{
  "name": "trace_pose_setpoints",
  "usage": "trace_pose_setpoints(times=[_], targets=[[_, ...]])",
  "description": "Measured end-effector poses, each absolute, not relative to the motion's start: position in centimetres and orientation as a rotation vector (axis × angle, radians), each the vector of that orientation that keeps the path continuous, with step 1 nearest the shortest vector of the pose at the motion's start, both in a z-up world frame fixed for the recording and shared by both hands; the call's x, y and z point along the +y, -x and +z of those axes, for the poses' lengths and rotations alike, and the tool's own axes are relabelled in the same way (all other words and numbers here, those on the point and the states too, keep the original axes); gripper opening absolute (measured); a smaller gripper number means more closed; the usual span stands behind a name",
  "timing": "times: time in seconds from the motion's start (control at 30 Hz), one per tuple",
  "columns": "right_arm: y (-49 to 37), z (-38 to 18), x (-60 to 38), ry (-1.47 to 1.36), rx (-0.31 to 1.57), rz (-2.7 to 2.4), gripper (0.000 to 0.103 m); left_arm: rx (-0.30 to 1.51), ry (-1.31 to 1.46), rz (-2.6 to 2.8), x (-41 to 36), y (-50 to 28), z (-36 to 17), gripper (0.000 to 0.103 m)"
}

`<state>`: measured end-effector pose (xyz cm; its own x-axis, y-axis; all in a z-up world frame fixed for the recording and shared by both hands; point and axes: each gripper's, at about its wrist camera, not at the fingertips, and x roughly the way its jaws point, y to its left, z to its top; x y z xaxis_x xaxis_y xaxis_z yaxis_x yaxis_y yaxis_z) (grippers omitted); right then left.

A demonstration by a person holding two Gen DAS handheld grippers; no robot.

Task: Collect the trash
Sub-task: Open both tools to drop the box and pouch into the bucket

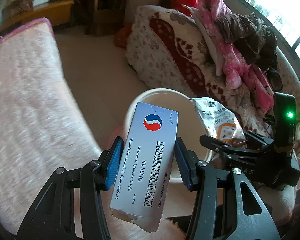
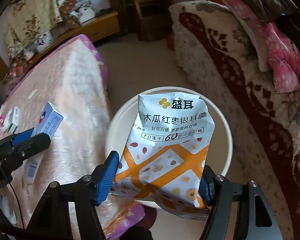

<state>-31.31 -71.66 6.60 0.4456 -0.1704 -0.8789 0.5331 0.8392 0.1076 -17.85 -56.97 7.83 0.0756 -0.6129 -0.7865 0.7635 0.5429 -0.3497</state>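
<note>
Left wrist view: left tongs [image 1: 148,160] clamped on pill box [image 1: 148,156], held over white bin's [image 1: 160,92] near rim. Right tongs [image 2: 160,172] clamped on snack pouch [image 2: 168,140] above bin's mouth. Pink bed [image 2: 66,100] just left; blanketed sofa [image 2: 240,80] right.

L gripper [image 1: 149,160] – blue pads [image 1: 113,163] pressed in on both sides of the load, clamped tight, pointing fwd and slightly down. R gripper [image 2: 159,177] likewise closed on its load – sits just to the right of the L one, close alongside.
</note>
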Motion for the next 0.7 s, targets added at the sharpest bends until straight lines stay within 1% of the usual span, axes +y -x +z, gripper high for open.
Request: trace_pose_setpoints(times=[0.17, 0.2, 0.23, 0.27, 0.33, 0.37, 0.53, 0.7], targets=[[31.7, 5.9, -73.9, -0.449, 1.015, -0.508, 0.070, 1.119, -0.117, -1.065, -59.7, 17.1, 6.7, 0.050], [31.9, 5.7, -74.2, -0.453, 1.014, -0.520, 0.072, 1.126, -0.104, -1.072, -60.1, 17.0, 6.5, 0.051], [32.1, 5.6, -74.5, -0.459, 1.011, -0.535, 0.078, 1.131, -0.094, -1.079, -60.4, 16.9, 6.4, 0.051], [32.3, 5.5, -74.8, -0.467, 1.007, -0.546, 0.080, 1.137, -0.084, -1.089, -60.7, 16.8, 6.2, 0.052], [32.7, 5.4, -75.2, -0.488, 0.998, -0.553, 0.080, 1.156, -0.064, -1.106, -61.1, 16.6, 5.8, 0.056], [32.9, 5.3, -75.2, -0.494, 0.997, -0.555, 0.080, 1.158, -0.061, -1.110, -61.2, 16.6, 5.8, 0.057], [32.9, 5.3, -75.2, -0.492, 0.997, -0.549, 0.080, 1.154, -0.085, -1.113, -60.7, 16.8, 5.7, 0.057], [32.3, 6.0, -73.9, -0.455, 0.987, -0.531, 0.080, 1.086, -0.109, -1.053, -58.5, 16.4, 6.9, 0.057]])
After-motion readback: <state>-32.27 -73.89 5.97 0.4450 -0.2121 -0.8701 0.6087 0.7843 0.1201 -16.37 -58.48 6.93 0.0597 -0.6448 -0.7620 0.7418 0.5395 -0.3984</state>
